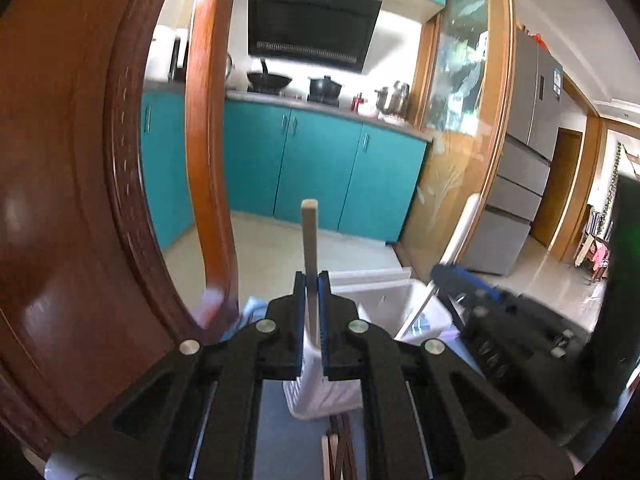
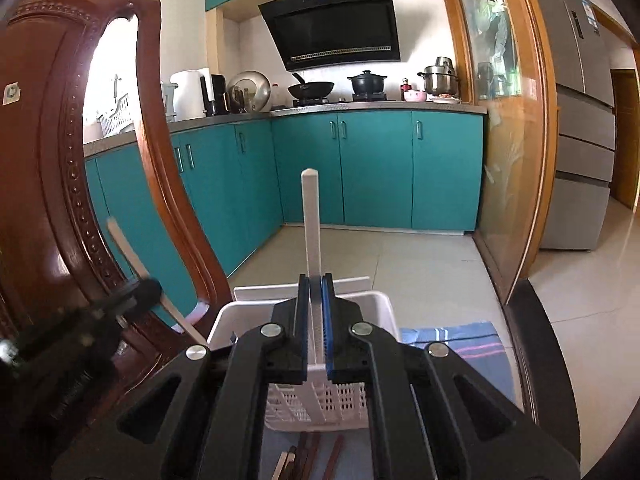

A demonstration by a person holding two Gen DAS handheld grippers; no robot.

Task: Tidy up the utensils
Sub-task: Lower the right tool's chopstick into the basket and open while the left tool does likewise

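Observation:
In the left wrist view my left gripper (image 1: 313, 280) is shut on a pale wooden chopstick (image 1: 310, 236) that stands upright above a white slotted basket (image 1: 316, 404). To its right, blurred, is my right gripper (image 1: 460, 280) with a white stick (image 1: 460, 232) slanting up from it. In the right wrist view my right gripper (image 2: 315, 284) is shut on a white chopstick (image 2: 312, 220), upright over the same white basket (image 2: 248, 312). The left gripper (image 2: 140, 292) shows blurred at the left with its pale chopstick (image 2: 128, 248). Brown chopsticks (image 2: 312, 460) lie on the table in front of the basket.
A carved wooden chair back (image 2: 40, 160) stands close on the left, and a blue striped cloth (image 2: 460, 340) lies right of the basket. Beyond the table's edge are teal kitchen cabinets (image 2: 376, 168), a glass sliding door (image 2: 508, 160) and a grey fridge (image 2: 580, 120).

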